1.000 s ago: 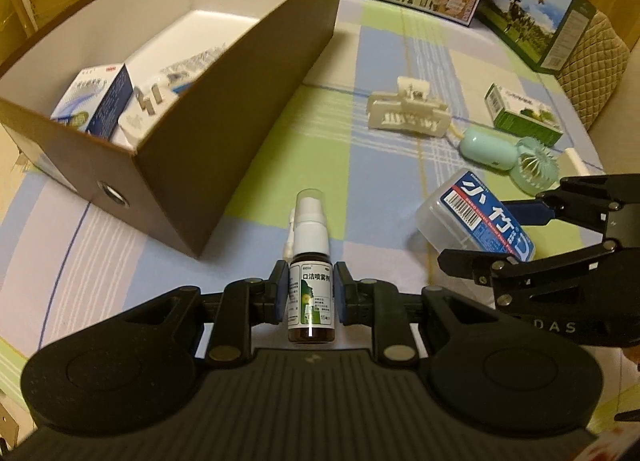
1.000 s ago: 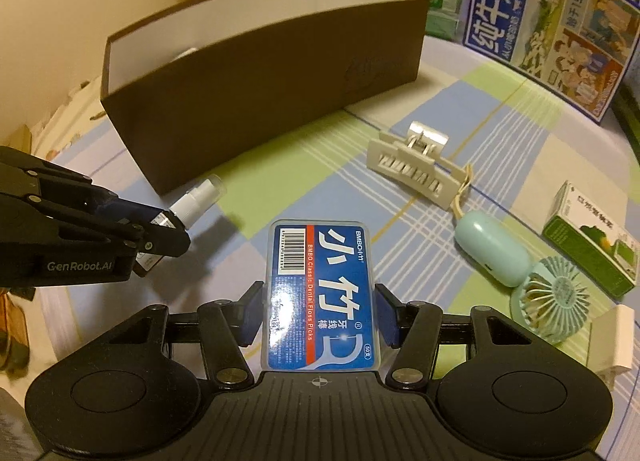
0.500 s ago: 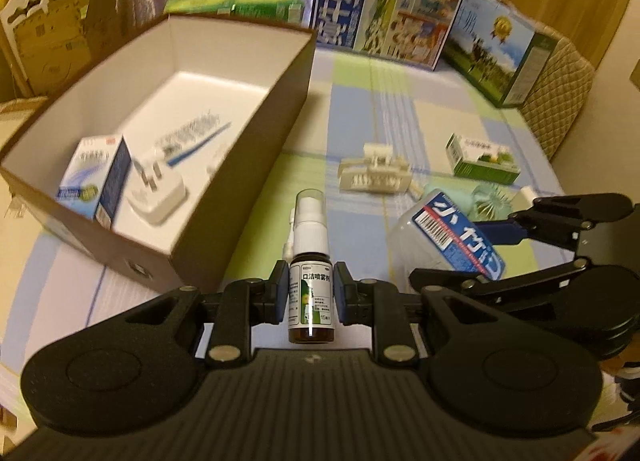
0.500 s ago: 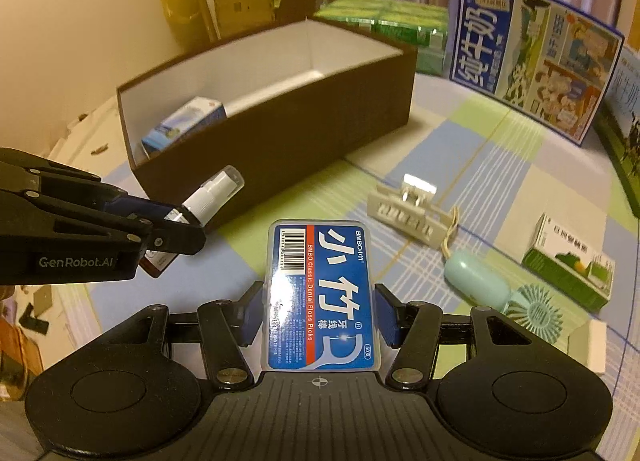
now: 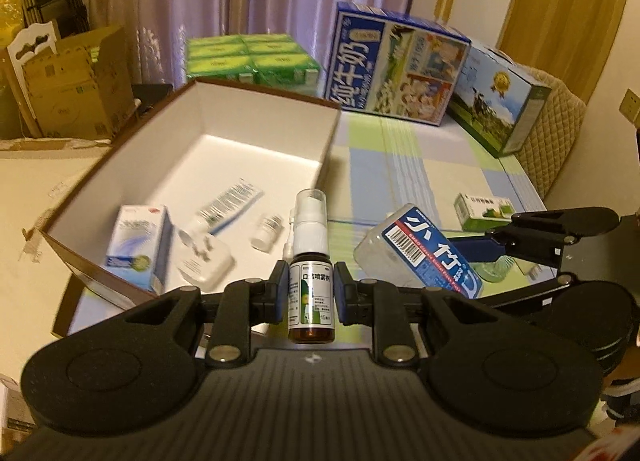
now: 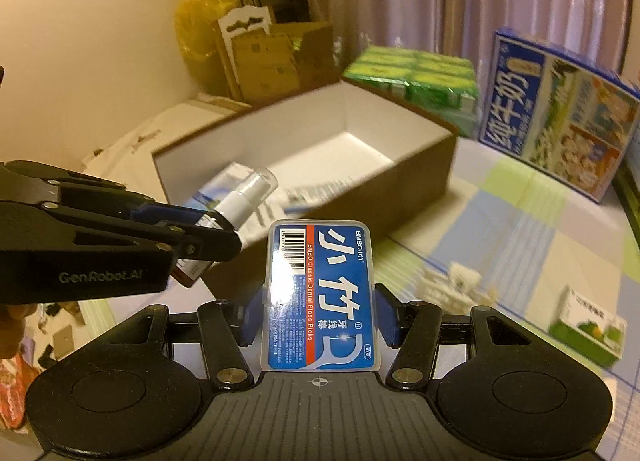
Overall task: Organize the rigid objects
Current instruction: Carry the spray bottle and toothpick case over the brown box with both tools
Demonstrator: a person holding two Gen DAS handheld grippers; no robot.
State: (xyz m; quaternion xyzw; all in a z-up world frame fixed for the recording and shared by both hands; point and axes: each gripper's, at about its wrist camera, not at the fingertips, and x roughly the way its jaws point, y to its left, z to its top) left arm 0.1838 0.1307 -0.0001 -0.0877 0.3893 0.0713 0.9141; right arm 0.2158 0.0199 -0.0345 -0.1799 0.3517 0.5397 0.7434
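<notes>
**Two small, hard items in hand, both above the near end of the box**

My left gripper [image 5: 310,293] is clamped tight on the small brown glass spray bottle with a white pump and clear cap [image 5: 310,261], pads on the labelled body below the pump. My right gripper [image 6: 318,321] sits at a middling width, closed on the flat clear plastic dental-floss case with a blue label [image 6: 320,297], pinched across its narrow sides.

Both are held in the air beside the near corner of the brown cardboard box with a white lining [image 5: 256,149]. Inside it I see a blue-and-white carton [image 5: 138,245], a white plug adapter [image 5: 204,261], a tube [image 5: 232,203] and a small white bottle [image 5: 266,231].

I'd judge the bottle light but fragile — glass, smooth and round, so it could twist or slip. The body is the right hold; the cap looks likely to pull off. The case seems light and stiff, its slick walls perhaps flexing — best held low on the sides, as now. I'd set both down, not drop them.
</notes>
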